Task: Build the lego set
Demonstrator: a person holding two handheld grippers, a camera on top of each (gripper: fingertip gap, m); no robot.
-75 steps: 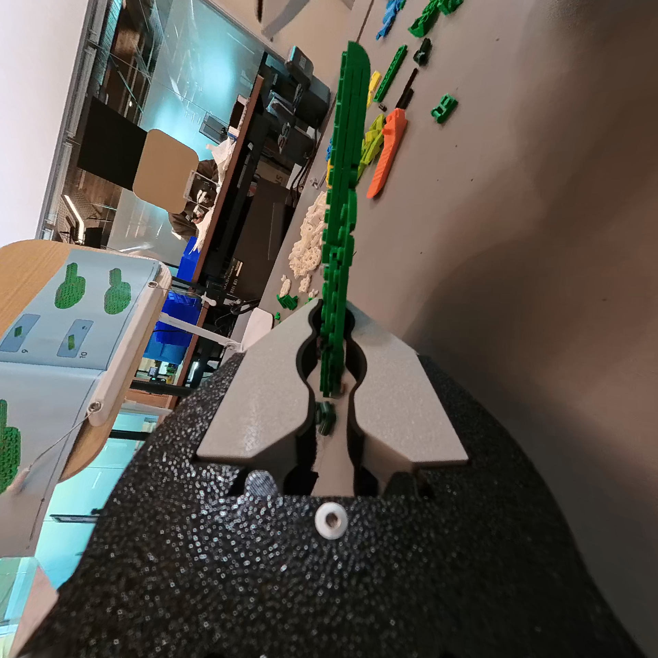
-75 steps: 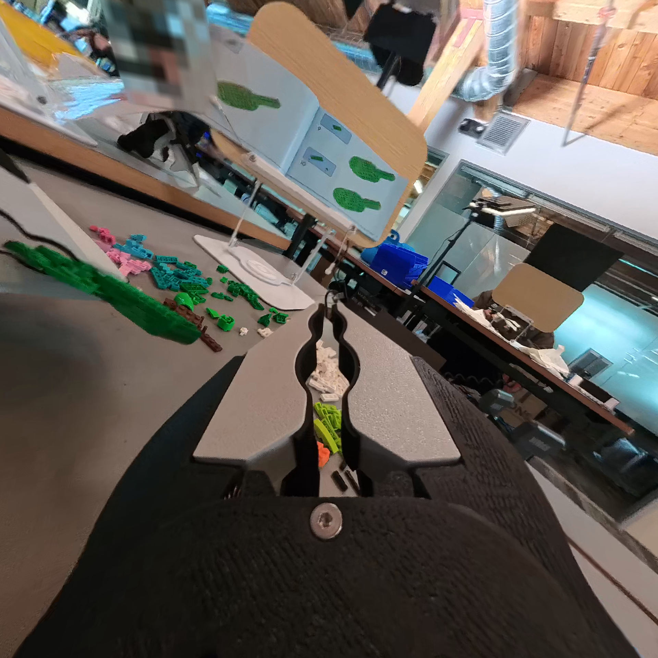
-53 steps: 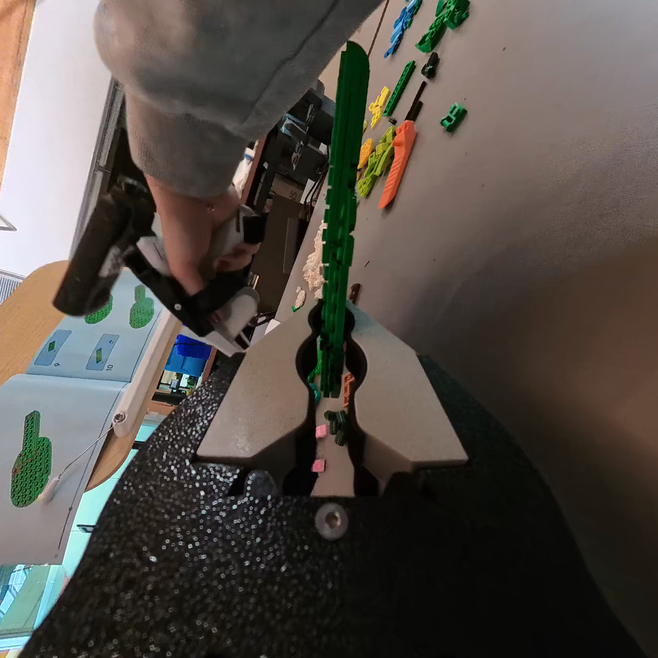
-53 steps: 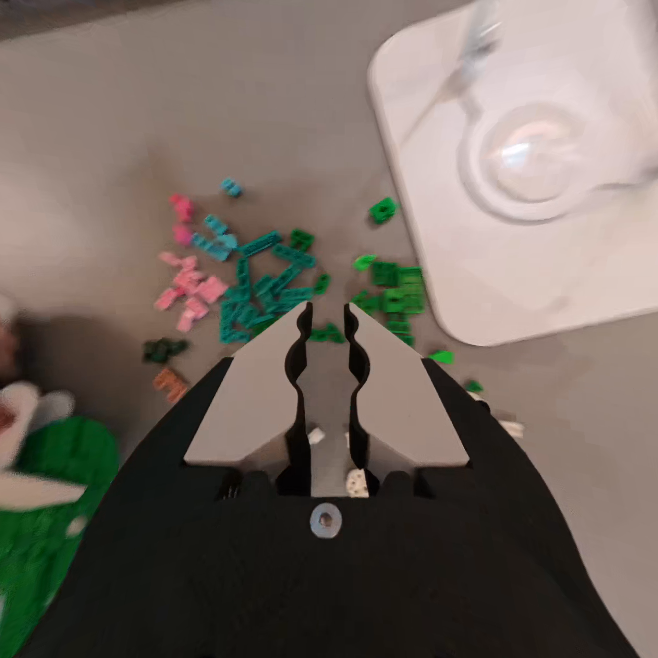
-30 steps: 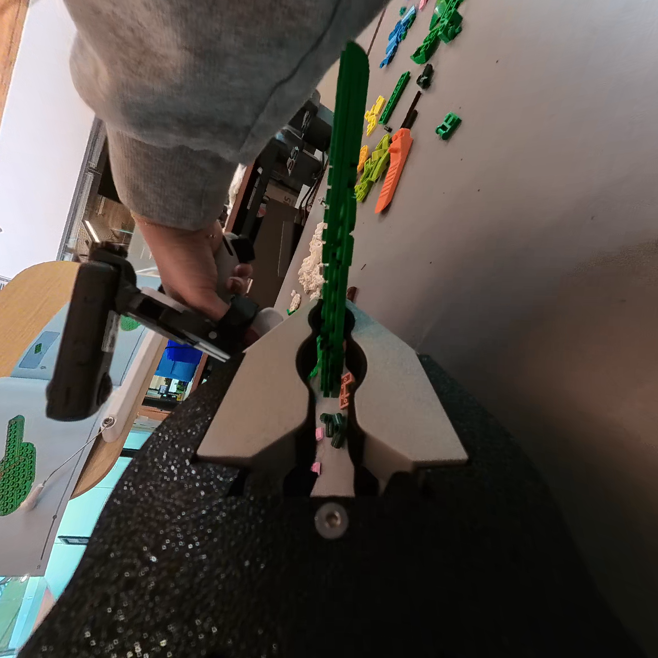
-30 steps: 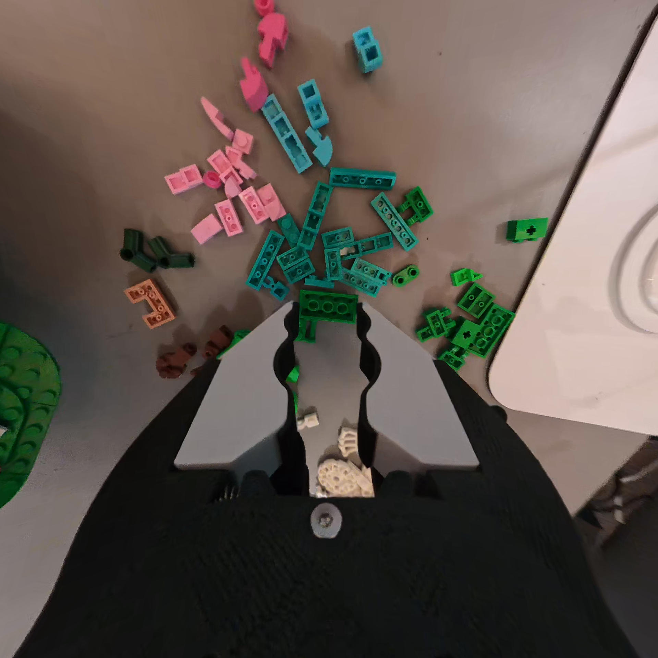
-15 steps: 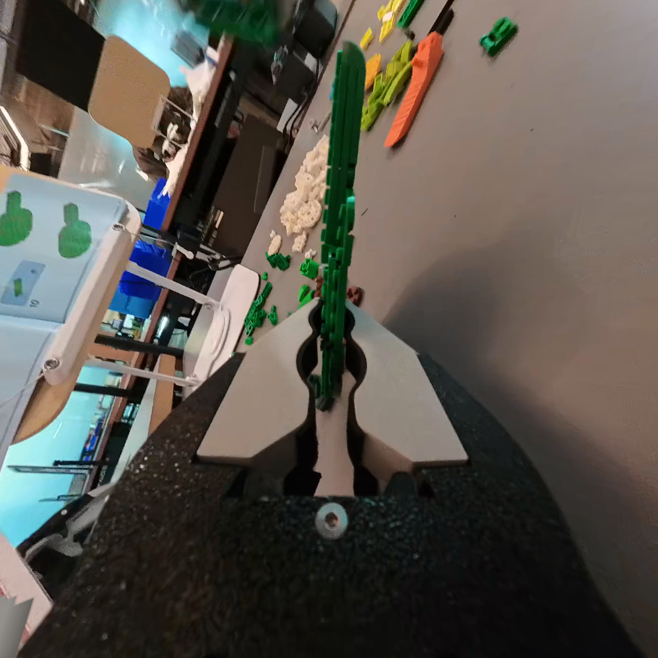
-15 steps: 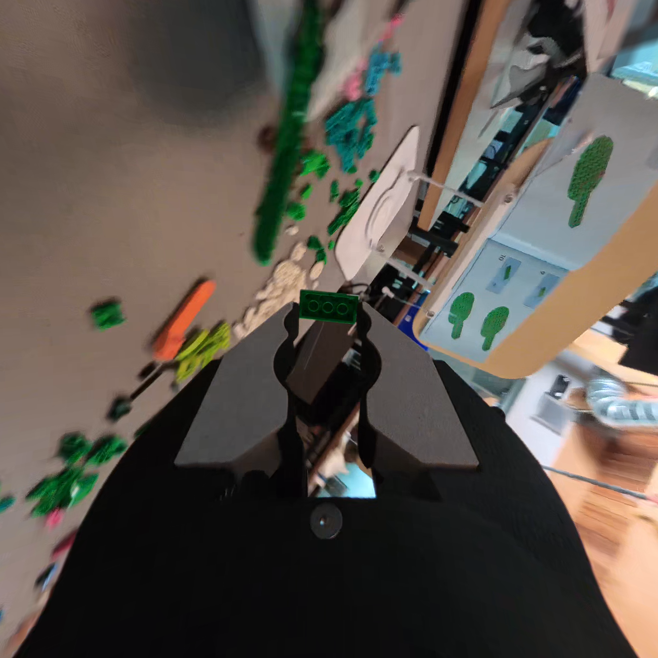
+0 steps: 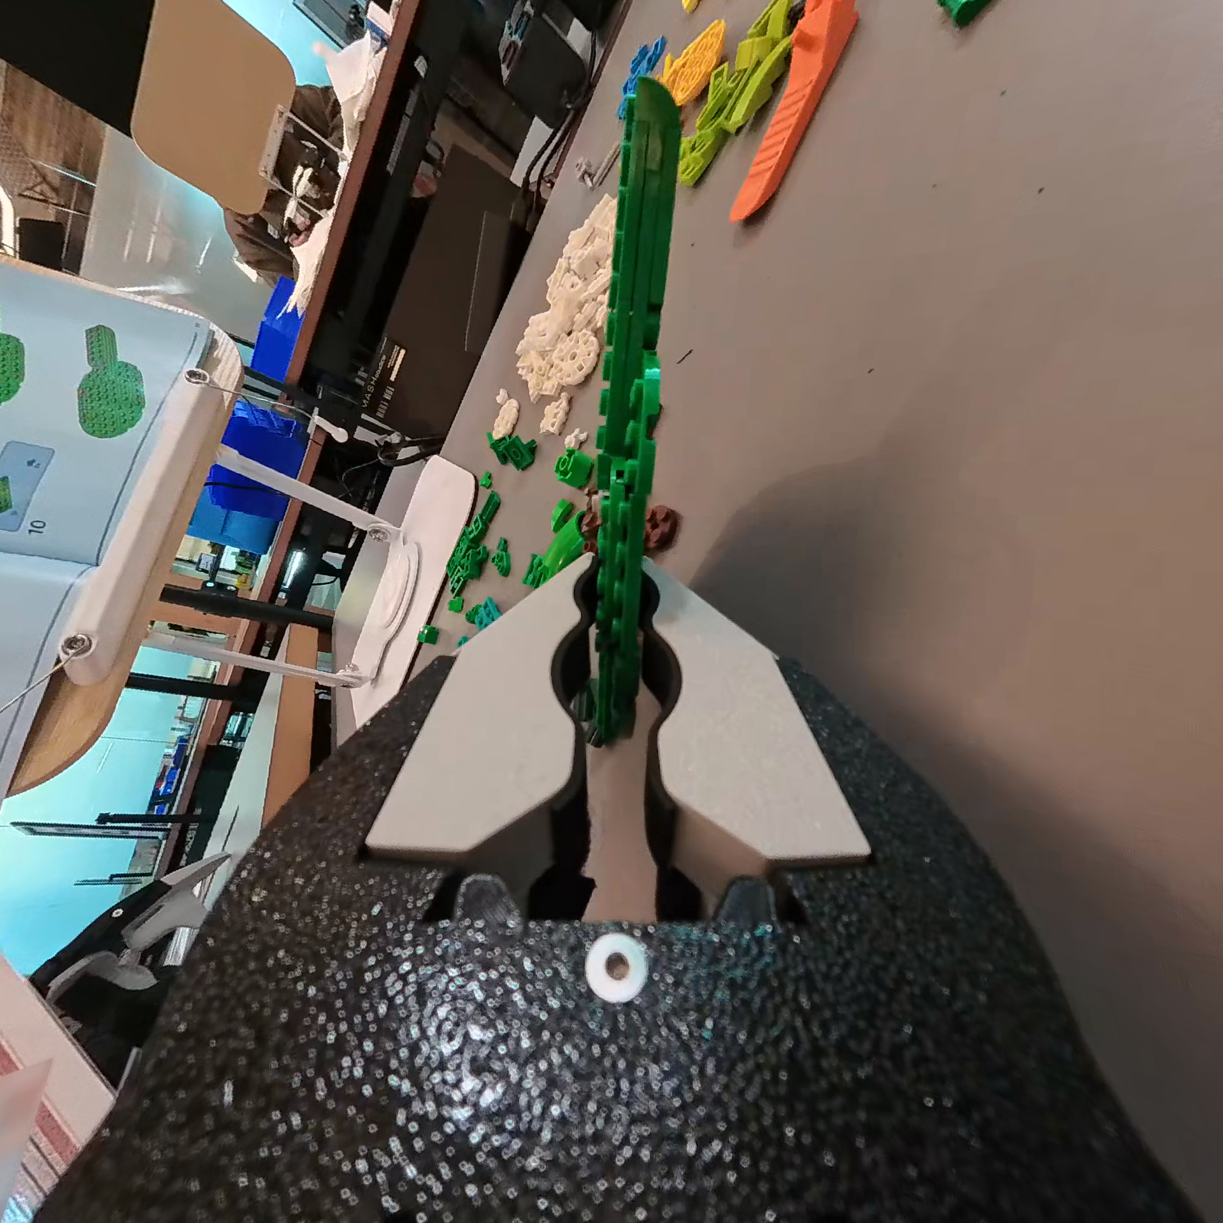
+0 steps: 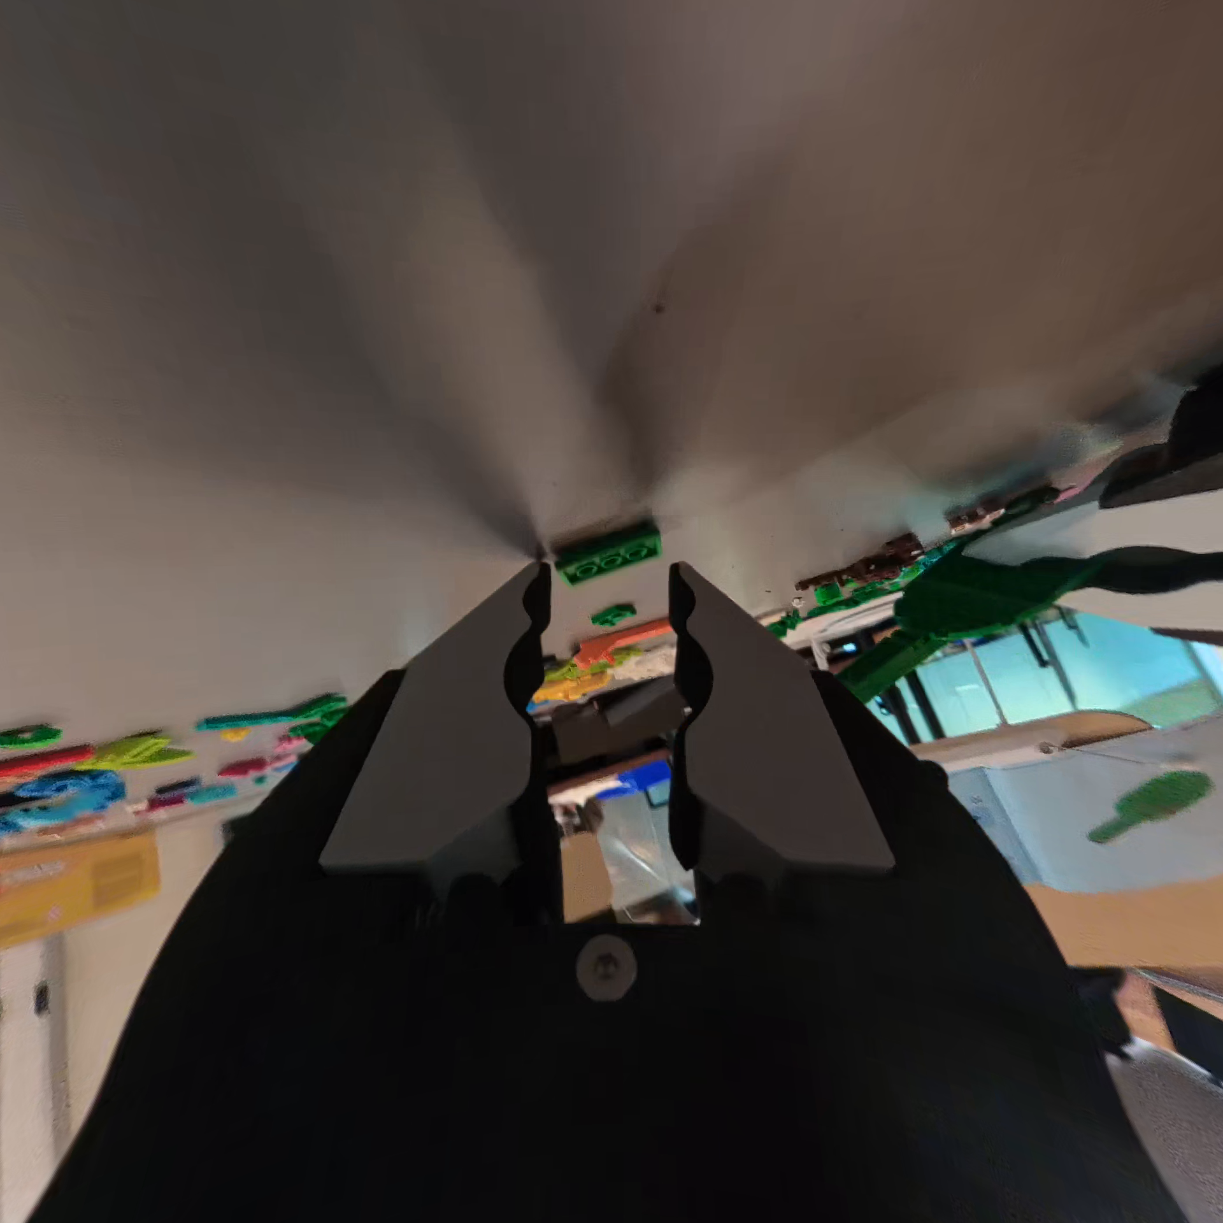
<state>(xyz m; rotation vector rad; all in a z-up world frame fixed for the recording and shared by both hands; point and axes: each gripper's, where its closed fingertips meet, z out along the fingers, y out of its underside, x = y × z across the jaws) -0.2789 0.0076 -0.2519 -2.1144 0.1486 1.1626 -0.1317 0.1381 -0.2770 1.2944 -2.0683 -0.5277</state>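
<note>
A: Two grey fingers of the left gripper [image 9: 619, 652] are seen clamped on a green brick-built plate [image 9: 632, 397], held edge-on, its long axis running straight out from the jaws above the grey table [image 9: 993, 463].

B: In the right view, the right gripper [image 10: 609, 574] is seen parted and empty; a small green three-stud brick [image 10: 607, 552] lies just beyond its fingertips, crosswise to them.

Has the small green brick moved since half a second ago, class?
Yes. The green brick left the right gripper, whose open fingertips it bridged earlier; it now lies on the table just beyond them.
</note>
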